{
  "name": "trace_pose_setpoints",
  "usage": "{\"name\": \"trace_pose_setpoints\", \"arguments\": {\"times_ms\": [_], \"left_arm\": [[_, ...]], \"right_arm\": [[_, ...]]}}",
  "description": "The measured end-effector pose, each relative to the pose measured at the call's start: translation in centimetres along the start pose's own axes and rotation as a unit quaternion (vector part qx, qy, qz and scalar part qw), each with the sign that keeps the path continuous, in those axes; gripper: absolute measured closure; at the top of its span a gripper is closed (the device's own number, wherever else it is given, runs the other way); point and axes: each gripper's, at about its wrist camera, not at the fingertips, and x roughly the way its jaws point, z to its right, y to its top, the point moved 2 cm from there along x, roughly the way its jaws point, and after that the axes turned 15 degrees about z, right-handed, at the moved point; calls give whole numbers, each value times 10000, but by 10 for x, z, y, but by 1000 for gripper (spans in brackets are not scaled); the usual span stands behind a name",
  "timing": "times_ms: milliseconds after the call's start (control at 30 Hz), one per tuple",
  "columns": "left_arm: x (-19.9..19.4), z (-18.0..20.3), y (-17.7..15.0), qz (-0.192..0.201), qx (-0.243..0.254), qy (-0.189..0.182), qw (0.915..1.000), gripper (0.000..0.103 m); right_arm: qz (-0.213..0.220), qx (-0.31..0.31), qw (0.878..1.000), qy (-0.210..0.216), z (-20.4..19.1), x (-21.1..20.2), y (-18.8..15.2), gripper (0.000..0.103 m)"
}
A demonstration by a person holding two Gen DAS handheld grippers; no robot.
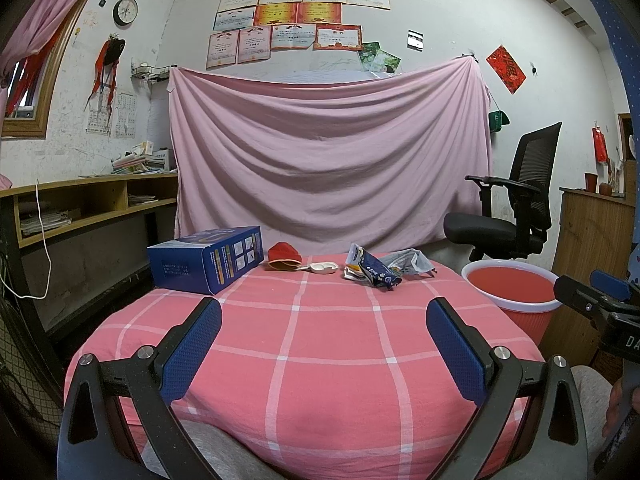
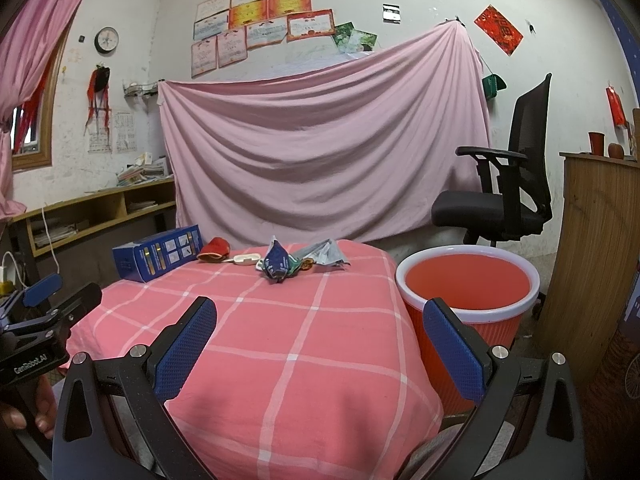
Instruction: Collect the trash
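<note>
At the far edge of the checked counter (image 1: 304, 360) sit the crumpled wrappers (image 1: 374, 270), untouched. Both my left hand-held gripper (image 1: 324, 344) and right hand-held gripper (image 2: 320, 344) are wide, holding nothing. Risks: I grab the white case (image 1: 323, 267) or red pouch (image 1: 284, 256) beside them; a foil scrap slips and misses the red bin (image 2: 468, 284).

Checked cloth tablecloth (image 1: 304, 340); glossy crinkled wrappers (image 1: 374, 270).
</note>
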Motion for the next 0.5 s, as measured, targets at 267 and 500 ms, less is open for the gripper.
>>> {"name": "trace_pose_setpoints", "arguments": {"times_ms": [267, 500], "left_arm": [[0, 0, 0, 1, 1, -2, 10000, 3], [0, 0, 0, 0, 5, -3, 10000, 3]], "right_arm": [[-14, 11, 10000, 6, -2, 1, -8, 0], [-17, 17, 10000, 5, -1, 1, -7, 0]]}}
